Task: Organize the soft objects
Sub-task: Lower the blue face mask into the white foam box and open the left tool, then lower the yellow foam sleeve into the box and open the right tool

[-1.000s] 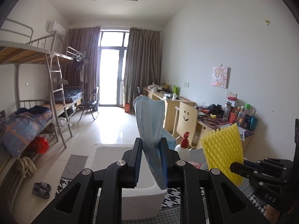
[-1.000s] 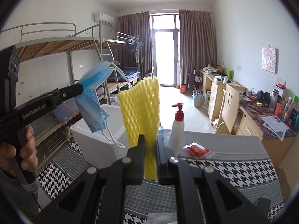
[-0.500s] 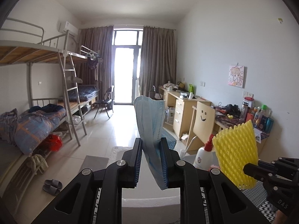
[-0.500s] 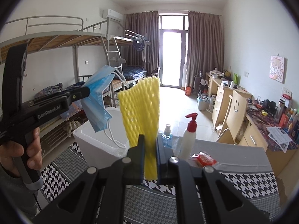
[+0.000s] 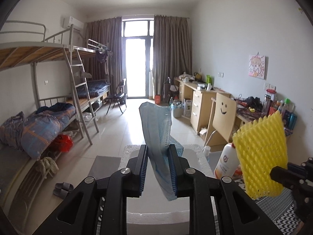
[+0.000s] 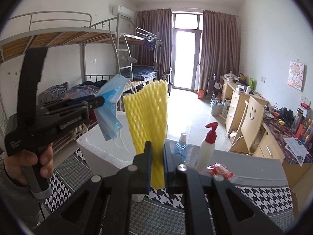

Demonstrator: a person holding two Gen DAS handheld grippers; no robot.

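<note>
My left gripper [image 5: 157,168] is shut on a blue face mask [image 5: 156,129] and holds it upright above a white foam box [image 5: 160,213]. In the right wrist view the left gripper [image 6: 97,102] and the mask [image 6: 111,107] hang over the box [image 6: 103,152], ear loops dangling. My right gripper [image 6: 157,166] is shut on a yellow foam net sleeve [image 6: 148,117], held upright above the table. The sleeve also shows at the right of the left wrist view [image 5: 262,152].
On the houndstooth tablecloth [image 6: 264,195] stand a white pump bottle with a red top [image 6: 207,146], a small blue bottle [image 6: 181,148] and a red packet [image 6: 221,170]. Bunk beds [image 5: 39,117] stand left, desks and a chair [image 5: 223,117] right.
Both grippers have risen and tilted up, so the box and table sit lower in view. Each still holds its item; the mask stays over the box.
</note>
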